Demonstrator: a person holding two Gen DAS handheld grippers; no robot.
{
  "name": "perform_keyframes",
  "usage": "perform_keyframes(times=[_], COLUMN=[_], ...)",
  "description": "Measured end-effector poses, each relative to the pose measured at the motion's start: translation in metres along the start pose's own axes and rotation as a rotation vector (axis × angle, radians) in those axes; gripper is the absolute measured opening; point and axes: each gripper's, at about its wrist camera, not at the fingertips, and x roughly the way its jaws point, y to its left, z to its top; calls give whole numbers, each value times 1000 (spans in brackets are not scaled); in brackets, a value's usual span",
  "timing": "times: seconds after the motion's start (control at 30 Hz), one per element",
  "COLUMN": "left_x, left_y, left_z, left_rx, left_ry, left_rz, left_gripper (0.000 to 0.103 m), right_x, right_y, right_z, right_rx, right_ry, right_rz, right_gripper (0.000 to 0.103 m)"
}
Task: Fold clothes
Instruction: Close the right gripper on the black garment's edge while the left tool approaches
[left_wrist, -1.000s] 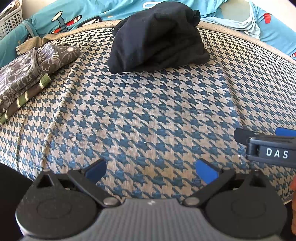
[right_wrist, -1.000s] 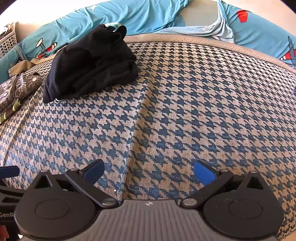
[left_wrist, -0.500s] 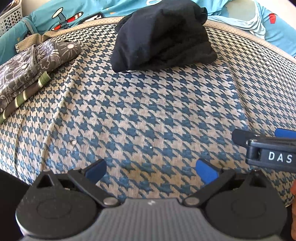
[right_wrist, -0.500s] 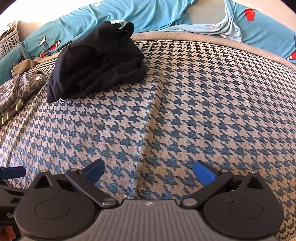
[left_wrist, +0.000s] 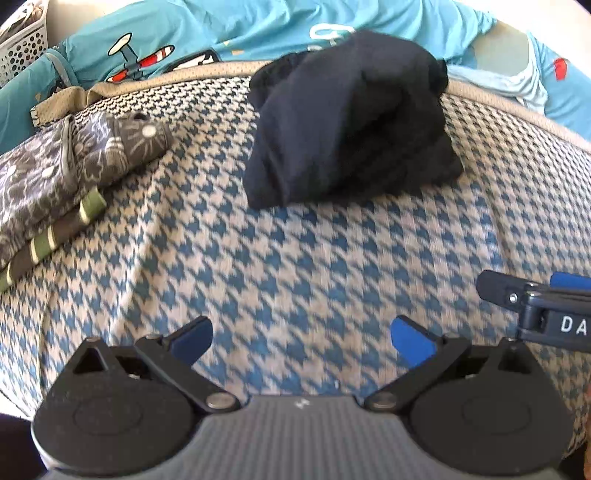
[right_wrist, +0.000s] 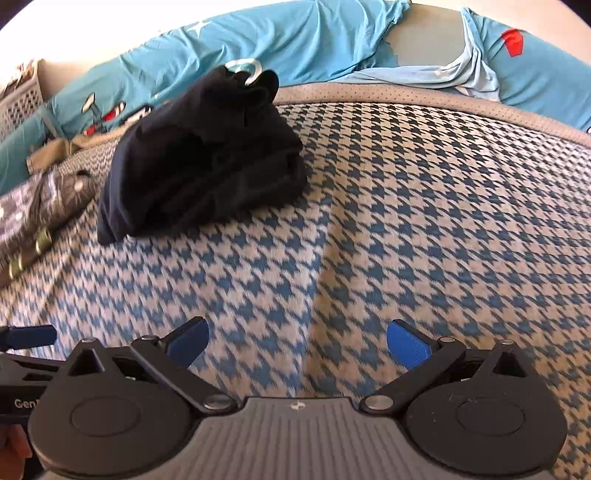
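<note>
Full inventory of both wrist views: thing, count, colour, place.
black garment: 1, black, bunched at far side of the mat
patterned clothes: small folded stack, grey floral over green-striped, left edge of the mat
houndstooth mat: 1, blue and beige, under everything
airplane-print sheet: 1, turquoise, behind the mat
perforated basket: 1, white, far left corner
left tongs: 1, black with blue pads, open, empty, over the mat
right tongs: 1, black with blue pads, open, empty, over the mat
</note>
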Motion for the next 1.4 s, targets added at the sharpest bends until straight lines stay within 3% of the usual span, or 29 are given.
perform_keyframes(times=[0.17, 0.53, 0.67, 0.93, 1.03, 1.13, 1.17, 1.2, 1.4], left_x=[5, 25, 42, 67, 74, 77, 78, 77, 75], left_y=[8, 22, 27, 25, 33, 37, 37, 37, 31], left_z=[27, 84, 96, 110, 113, 112, 111, 110, 105], left_rx=[13, 30, 1, 29, -21, -39, -38, -36, -10], left_ry=[-37, -100, -85, -108, -72, -64, -66, -69, -96], left_rz=[1, 25, 8, 58, 20, 2, 3, 4, -17], left_gripper=[103, 103, 103, 103, 103, 103, 103, 103, 103], right_x=[5, 48, 67, 96, 98, 95, 94, 93, 90], right_y=[-2, -3, 1, 17, 20, 26, 28, 31, 38], right_z=[16, 56, 70, 80, 80, 79, 80, 79, 75], right_rx=[32, 69, 54, -26, -38, -66, -83, -104, -155], right_ry=[-29, -69, -74, -116, -142, -183, -193, -195, -213], right_rz=[51, 44, 48, 15, -1, 10, 24, 65, 70], right_gripper=[103, 103, 103, 103, 102, 89, 70, 61, 50])
